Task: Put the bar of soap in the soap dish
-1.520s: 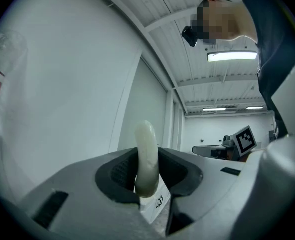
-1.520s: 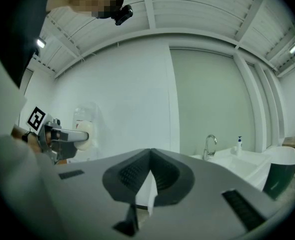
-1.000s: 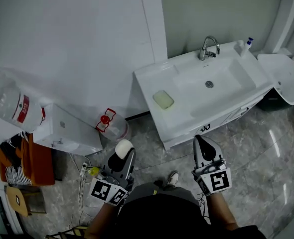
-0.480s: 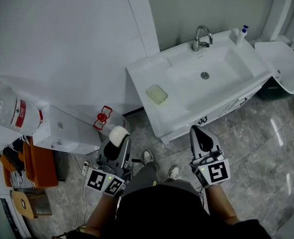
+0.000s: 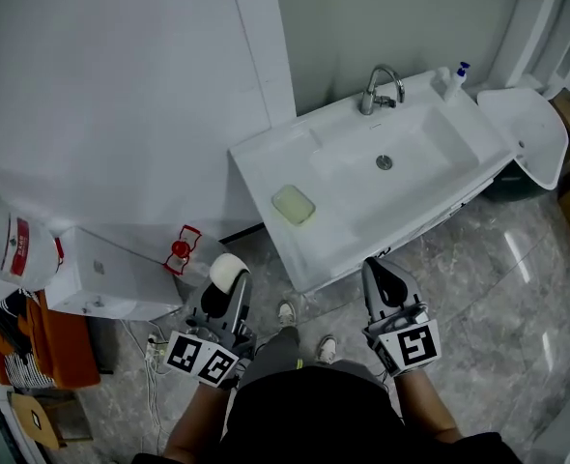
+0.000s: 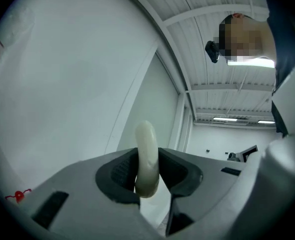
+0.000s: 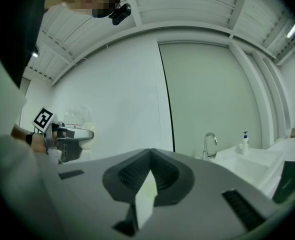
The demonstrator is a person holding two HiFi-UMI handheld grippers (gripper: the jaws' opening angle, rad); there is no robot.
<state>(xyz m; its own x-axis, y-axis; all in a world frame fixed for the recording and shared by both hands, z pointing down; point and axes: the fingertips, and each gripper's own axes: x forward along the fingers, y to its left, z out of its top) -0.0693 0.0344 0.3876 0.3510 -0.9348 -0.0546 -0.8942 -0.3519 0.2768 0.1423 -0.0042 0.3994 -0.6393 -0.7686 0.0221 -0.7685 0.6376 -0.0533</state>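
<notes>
A pale, rounded bar of soap [image 5: 229,271] stands on edge between the jaws of my left gripper [image 5: 225,284], which is shut on it; the left gripper view shows the soap [image 6: 146,159] pinched between both pads. The soap dish [image 5: 293,204], a pale green rounded tray, lies on the left counter of the white vanity [image 5: 266,158], well ahead of both grippers. My right gripper [image 5: 383,276] is held in front of the vanity's front edge, its jaws shut with nothing in them [image 7: 150,154]. The right gripper view also catches the left gripper [image 7: 70,139] off to its left.
The basin [image 5: 401,158] has a chrome faucet [image 5: 380,85] and a pump bottle [image 5: 452,80] behind it. A white rounded fixture [image 5: 527,129] stands right of the vanity. A white box [image 5: 101,278], a water jug [image 5: 5,245] and a red-handled object [image 5: 179,249] sit at the left on the marble floor.
Both grippers have moved forward toward the vanity, which has slid left in the head view. The soap stays pinched in the left gripper; the right stays shut.
</notes>
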